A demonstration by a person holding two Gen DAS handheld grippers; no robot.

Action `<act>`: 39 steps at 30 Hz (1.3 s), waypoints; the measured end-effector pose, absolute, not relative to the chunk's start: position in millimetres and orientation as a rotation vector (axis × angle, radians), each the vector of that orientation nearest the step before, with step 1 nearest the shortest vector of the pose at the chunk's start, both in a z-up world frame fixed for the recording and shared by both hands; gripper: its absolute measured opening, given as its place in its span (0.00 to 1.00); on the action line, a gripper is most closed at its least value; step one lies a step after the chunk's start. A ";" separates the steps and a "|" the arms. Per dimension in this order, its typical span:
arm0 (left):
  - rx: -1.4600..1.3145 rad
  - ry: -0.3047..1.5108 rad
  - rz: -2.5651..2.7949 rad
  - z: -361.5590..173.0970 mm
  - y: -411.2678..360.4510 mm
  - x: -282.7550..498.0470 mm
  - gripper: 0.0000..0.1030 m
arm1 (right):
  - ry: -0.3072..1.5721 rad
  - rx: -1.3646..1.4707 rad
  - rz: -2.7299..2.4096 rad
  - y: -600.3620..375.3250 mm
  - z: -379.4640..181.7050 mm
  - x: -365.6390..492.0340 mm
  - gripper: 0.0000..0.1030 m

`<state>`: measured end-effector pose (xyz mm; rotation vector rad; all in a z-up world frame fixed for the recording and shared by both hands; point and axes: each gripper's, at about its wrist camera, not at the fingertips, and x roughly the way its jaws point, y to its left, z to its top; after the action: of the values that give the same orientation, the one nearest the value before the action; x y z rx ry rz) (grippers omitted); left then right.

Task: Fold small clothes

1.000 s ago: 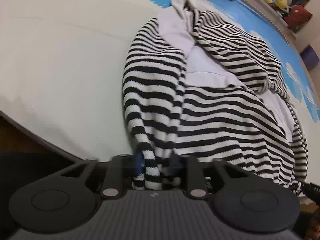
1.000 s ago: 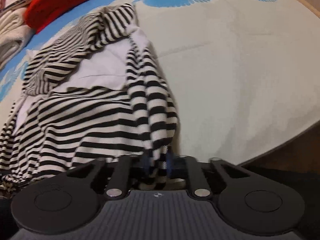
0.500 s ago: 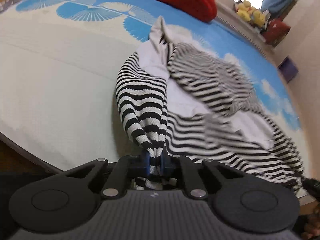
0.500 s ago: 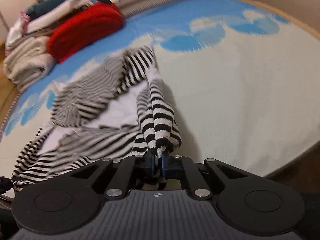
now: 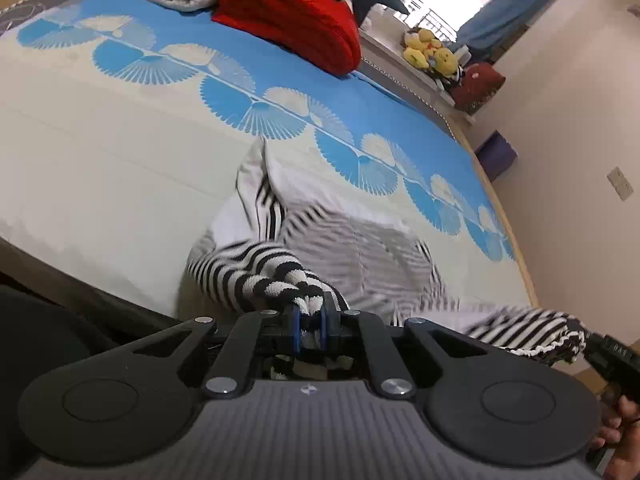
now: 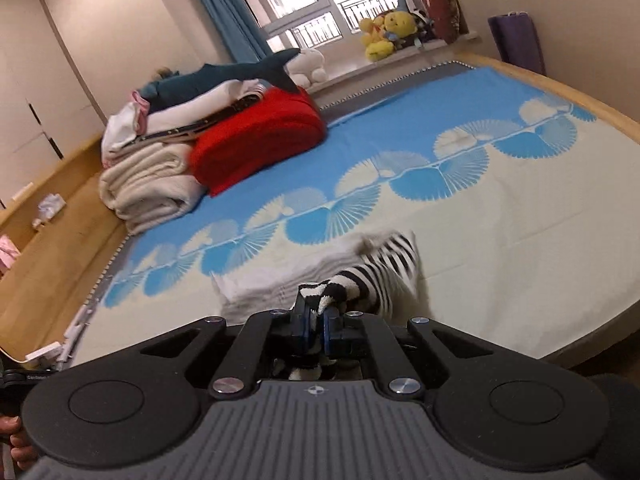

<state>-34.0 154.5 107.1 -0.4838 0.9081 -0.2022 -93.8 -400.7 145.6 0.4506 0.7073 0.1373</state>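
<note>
The bed [image 5: 100, 152] carries a cream spread banded in blue with fan motifs. Directly ahead of the tongs, the striped garment [image 5: 360, 248] lies partly on the cream area. Well beyond it, on the blue band, rest a folded red blanket [image 6: 256, 140] and, touching it, a rolled cream blanket [image 6: 148, 188].

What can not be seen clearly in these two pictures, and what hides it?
- Striped garment, left wrist view: its middle is motion-blurred.
- Its pinched ends: hidden between the fingers of the left gripper and the right gripper.
- Its lower part, right wrist view: hidden behind the gripper body.
</note>
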 end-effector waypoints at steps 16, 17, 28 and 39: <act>-0.585 1.123 -0.194 -7.6 157.0 214.2 0.15 | 0.980 0.400 0.028 -410.3 16.3 138.0 0.06; -0.629 1.127 -0.195 -15.4 160.7 224.4 0.18 | 0.994 0.397 -0.005 -410.1 6.7 150.5 0.07; -0.639 1.003 -0.160 -12.0 189.2 227.8 0.45 | 0.895 0.453 -0.108 -447.2 -6.8 151.0 0.49; 0.115 1.009 -0.260 -21.5 91.9 214.1 0.76 | 0.940 -0.018 0.073 -405.4 -21.1 143.3 0.50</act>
<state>214.1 91.9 -21.5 0.1153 1.0092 -0.2602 143.3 -405.4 -21.1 -0.0180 0.9404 0.0728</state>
